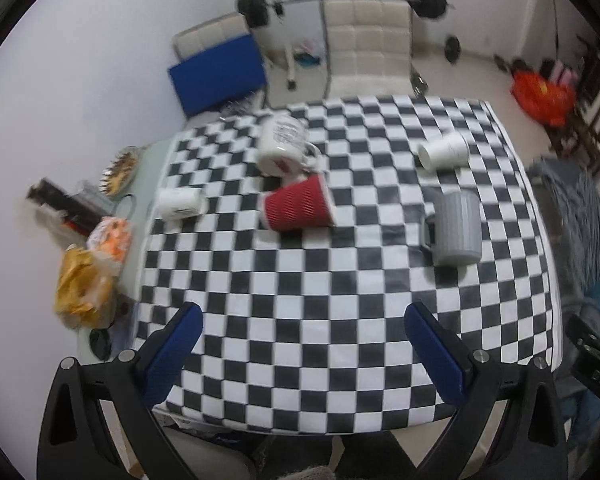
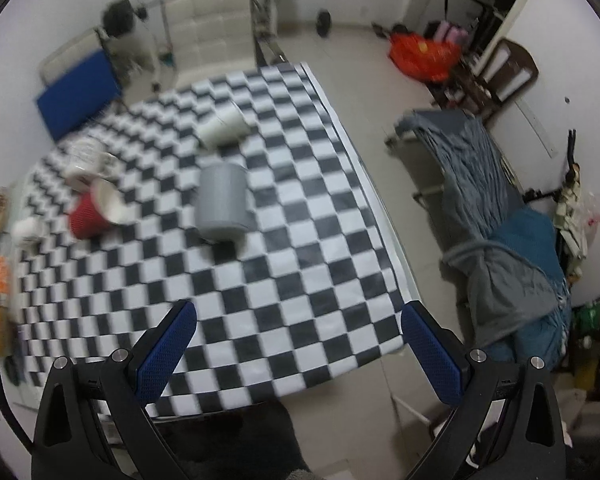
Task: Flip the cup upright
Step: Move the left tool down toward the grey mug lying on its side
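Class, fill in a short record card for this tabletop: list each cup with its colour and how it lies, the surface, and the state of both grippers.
surface: checkered tablecloth
red cup: on its side, mouth facing right
grey mug: with handle, mouth not visible; looks upside down
white paper cup: on its side, far right
printed white mug: tipped over, touching the red cup
small white cup: on its side, at the cloth's left edge
left gripper: jaws open, holding nothing
right gripper: jaws open, holding nothing
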The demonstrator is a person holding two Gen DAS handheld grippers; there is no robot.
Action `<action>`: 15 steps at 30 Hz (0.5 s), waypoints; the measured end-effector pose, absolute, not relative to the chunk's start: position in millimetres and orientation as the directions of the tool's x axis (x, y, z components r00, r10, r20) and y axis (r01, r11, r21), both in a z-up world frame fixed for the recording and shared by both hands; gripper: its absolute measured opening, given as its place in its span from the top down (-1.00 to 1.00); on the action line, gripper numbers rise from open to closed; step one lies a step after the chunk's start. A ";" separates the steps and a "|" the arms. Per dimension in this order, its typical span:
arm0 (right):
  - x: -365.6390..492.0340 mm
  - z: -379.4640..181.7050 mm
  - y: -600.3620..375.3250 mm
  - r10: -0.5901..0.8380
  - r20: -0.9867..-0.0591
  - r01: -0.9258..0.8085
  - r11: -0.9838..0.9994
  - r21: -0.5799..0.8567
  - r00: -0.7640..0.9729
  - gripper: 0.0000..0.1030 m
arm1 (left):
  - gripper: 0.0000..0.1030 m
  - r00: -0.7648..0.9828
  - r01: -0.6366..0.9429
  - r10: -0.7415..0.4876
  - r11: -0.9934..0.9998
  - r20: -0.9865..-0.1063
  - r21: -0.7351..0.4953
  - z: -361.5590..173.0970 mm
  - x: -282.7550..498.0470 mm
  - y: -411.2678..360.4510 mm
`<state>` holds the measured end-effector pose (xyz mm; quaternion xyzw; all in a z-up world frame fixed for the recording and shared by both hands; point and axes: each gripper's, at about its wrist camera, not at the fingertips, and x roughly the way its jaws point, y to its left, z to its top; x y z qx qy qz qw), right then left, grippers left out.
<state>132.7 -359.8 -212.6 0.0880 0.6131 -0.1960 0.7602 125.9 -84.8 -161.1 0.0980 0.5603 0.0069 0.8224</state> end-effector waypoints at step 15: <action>181.5 -368.5 -442.0 -0.134 -0.991 0.428 0.896 -0.120 0.002 -1.00 | -1.00 0.173 0.252 0.086 0.959 -0.981 0.128 -280.0 200.8 -203.0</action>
